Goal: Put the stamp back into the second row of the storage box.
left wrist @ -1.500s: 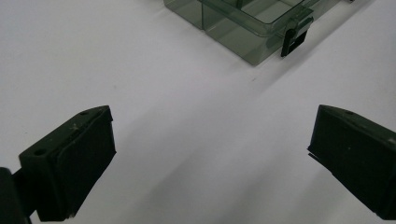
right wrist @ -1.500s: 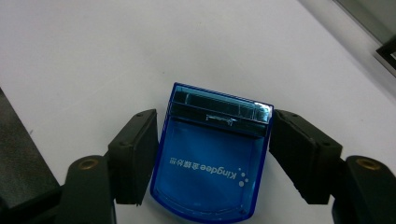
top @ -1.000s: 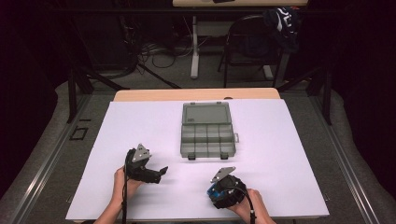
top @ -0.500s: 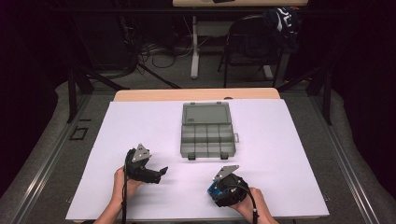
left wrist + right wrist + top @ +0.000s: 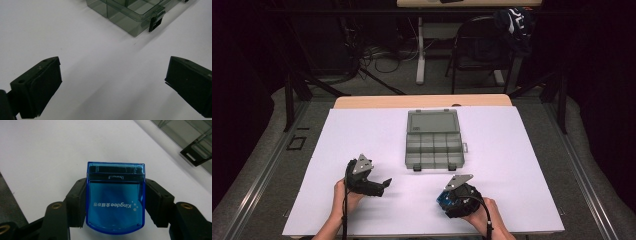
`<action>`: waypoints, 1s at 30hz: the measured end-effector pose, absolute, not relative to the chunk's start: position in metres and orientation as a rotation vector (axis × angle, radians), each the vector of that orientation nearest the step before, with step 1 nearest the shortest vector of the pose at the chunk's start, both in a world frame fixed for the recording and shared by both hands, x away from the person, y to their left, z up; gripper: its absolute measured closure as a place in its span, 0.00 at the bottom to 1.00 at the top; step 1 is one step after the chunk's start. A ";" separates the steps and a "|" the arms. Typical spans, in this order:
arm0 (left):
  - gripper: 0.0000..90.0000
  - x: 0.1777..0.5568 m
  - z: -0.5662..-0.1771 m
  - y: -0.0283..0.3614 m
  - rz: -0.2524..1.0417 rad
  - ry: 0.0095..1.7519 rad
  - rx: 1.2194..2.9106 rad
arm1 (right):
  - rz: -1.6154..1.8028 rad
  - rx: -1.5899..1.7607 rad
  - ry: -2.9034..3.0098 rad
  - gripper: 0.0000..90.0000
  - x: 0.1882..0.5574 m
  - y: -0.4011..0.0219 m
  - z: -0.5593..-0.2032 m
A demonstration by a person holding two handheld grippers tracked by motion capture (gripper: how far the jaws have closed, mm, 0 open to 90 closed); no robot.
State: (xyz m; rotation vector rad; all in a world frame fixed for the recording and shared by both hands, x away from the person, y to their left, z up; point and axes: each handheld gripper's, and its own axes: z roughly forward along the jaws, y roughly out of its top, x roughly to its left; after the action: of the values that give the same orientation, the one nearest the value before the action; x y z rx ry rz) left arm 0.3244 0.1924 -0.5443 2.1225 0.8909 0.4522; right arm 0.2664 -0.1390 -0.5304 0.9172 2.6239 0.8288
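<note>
A blue translucent case with white lettering sits between the jaws of my right gripper, which is shut on its two sides. In the high view the right gripper hovers over the near right part of the white table with the blue case at its tip. My left gripper is at the near left, pointing right. Its jaws stand wide open in the left gripper view, with bare table between them.
A grey see-through organizer box lies open at the table's middle, lid flat at the back, several compartments and black latches at the front. Its corner is near the right gripper. A chair and cables stand beyond the table.
The right gripper with the blue case has drifted slightly right and toward the organizer box. The left gripper has kept still.
</note>
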 end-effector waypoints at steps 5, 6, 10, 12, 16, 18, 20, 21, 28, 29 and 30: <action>0.00 0.323 -0.544 0.193 0.455 0.885 2.119 | 0.841 0.911 2.612 0.45 0.268 -0.141 -0.529; 0.00 0.323 -0.544 0.193 0.462 0.889 2.119 | 0.841 0.906 2.613 0.45 0.269 -0.142 -0.529; 0.00 0.324 -0.544 0.194 0.463 0.901 2.118 | 0.824 0.895 2.630 0.45 0.271 -0.143 -0.527; 0.00 0.324 -0.544 0.195 0.466 0.902 2.119 | 0.851 0.886 2.620 0.45 0.271 -0.144 -0.528; 0.00 0.324 -0.544 0.194 0.465 0.900 2.119 | 0.855 0.867 2.619 0.45 0.274 -0.146 -0.526; 0.00 0.324 -0.544 0.194 0.468 0.900 2.117 | 0.864 0.858 2.618 0.45 0.275 -0.147 -0.526; 0.00 0.324 -0.544 0.194 0.464 0.903 2.112 | 0.864 0.858 2.619 0.45 0.277 -0.148 -0.526; 0.00 0.324 -0.545 0.194 0.463 0.900 2.114 | 0.860 0.852 2.620 0.45 0.278 -0.148 -0.526; 0.00 0.325 -0.545 0.193 0.463 0.891 2.120 | 0.857 0.806 2.610 0.45 0.283 -0.150 -0.523; 0.00 0.325 -0.545 0.193 0.464 0.890 2.118 | 0.860 0.809 2.607 0.45 0.284 -0.150 -0.522; 0.00 0.325 -0.545 0.194 0.464 0.891 2.118 | 0.859 0.803 2.603 0.45 0.284 -0.151 -0.522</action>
State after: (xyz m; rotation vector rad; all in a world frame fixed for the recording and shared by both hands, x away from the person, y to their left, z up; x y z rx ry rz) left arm 0.3246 0.1935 -0.5445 2.1185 0.8912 0.4636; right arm 0.2844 -0.1505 -0.5221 0.8034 2.6028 0.8587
